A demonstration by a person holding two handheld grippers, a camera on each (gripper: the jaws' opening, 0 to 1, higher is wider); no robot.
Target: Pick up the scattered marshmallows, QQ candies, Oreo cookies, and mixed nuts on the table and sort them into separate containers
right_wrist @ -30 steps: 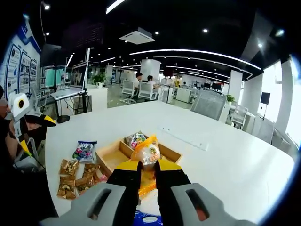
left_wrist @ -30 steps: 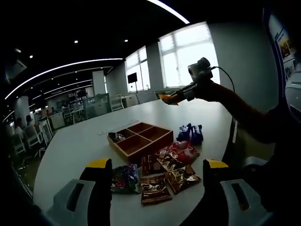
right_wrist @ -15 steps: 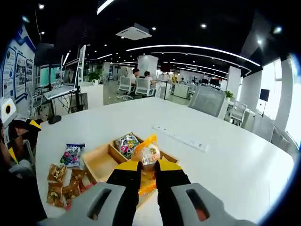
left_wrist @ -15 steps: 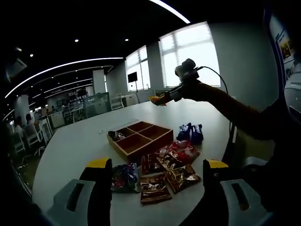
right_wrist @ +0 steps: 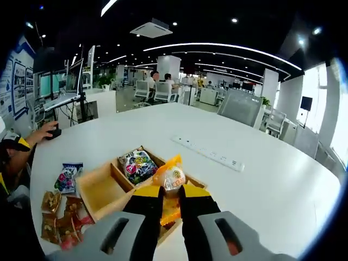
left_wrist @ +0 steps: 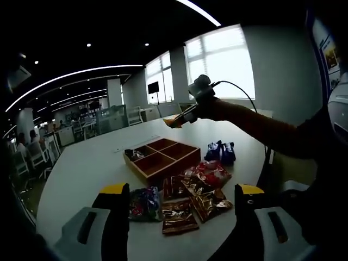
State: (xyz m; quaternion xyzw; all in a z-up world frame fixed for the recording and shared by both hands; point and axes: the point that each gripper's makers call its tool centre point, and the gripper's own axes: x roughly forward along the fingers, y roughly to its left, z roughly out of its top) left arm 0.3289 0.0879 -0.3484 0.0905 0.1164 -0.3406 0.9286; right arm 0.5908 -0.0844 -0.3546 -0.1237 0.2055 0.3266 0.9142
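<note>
A wooden tray with several compartments sits mid-table. In front of it lie brown nut packets, a red packet, a colourful candy packet and blue packets. My left gripper is open near the table's edge, holding nothing. My right gripper, on an orange-sleeved arm, hovers above the tray's far side. In the right gripper view the right gripper is shut on an orange candy packet over the tray. One compartment holds a colourful packet.
A white power strip lies on the table beyond the tray. More packets and nut packets lie left of the tray. A hand rests at the table's far left edge. Office chairs and desks stand behind.
My right gripper has carried the orange packet leftward in the left gripper view, to above the tray. The left gripper has stayed still and open.
</note>
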